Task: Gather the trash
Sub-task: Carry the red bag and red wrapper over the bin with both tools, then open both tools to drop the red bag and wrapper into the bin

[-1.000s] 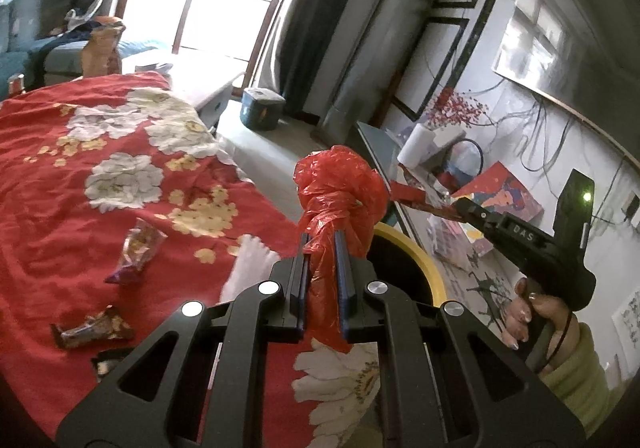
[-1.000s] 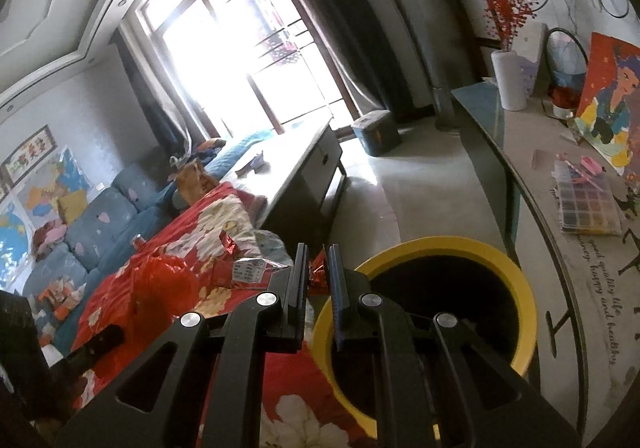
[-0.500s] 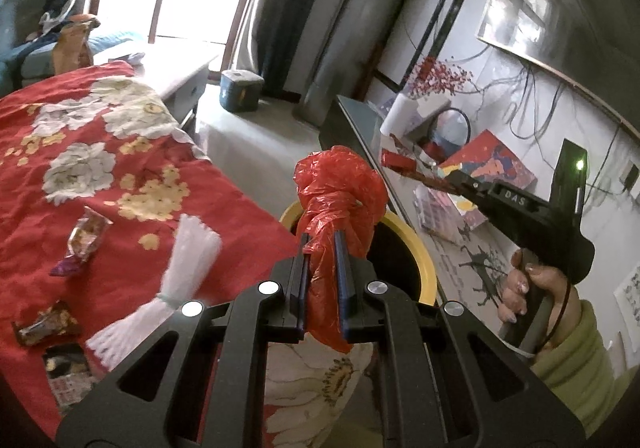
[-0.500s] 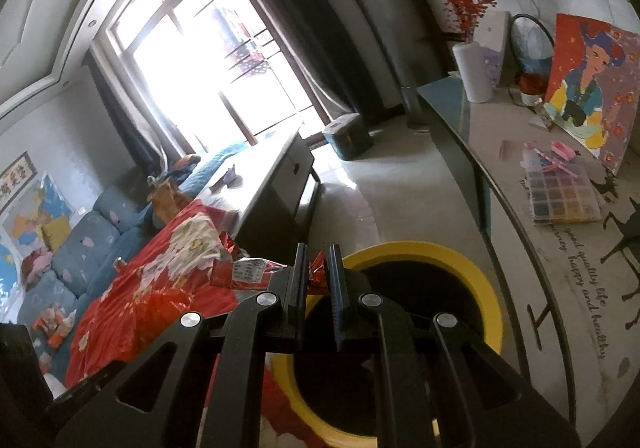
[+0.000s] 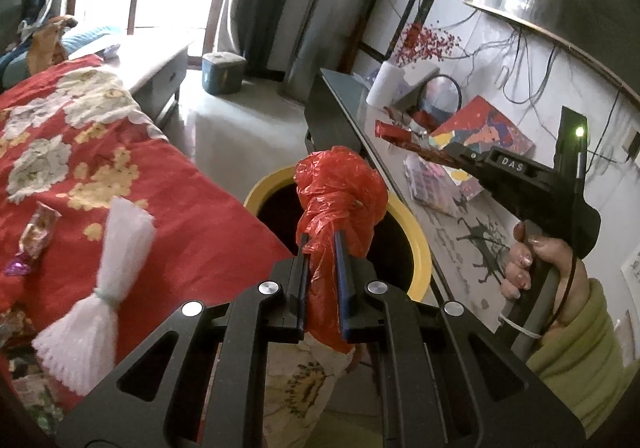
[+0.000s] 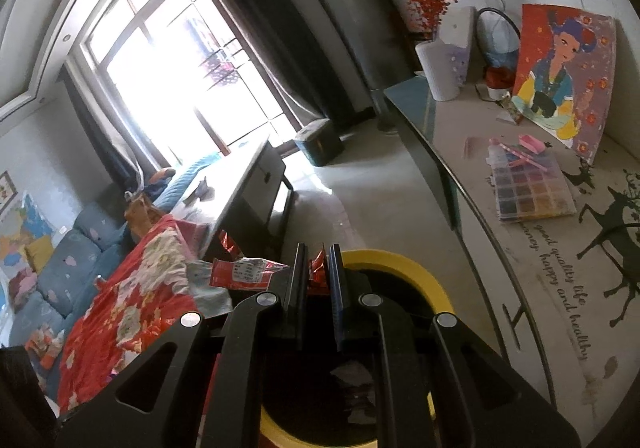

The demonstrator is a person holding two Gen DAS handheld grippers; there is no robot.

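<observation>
My left gripper is shut on a crumpled red plastic bag and holds it over the near rim of a yellow-rimmed black bin. My right gripper is shut on a red foil wrapper and holds it above the same bin. In the left wrist view the right gripper shows at the right with the wrapper at its tip. A white tied plastic bundle and a candy wrapper lie on the red floral cloth.
A long sideboard stands right of the bin with a bead box, a painting and a white vase. A low cabinet and a blue sofa are to the left. A small box sits on the floor.
Both grippers have moved toward the bin with their loads still held. The bin now lies closer beneath them and more of its inside shows.
</observation>
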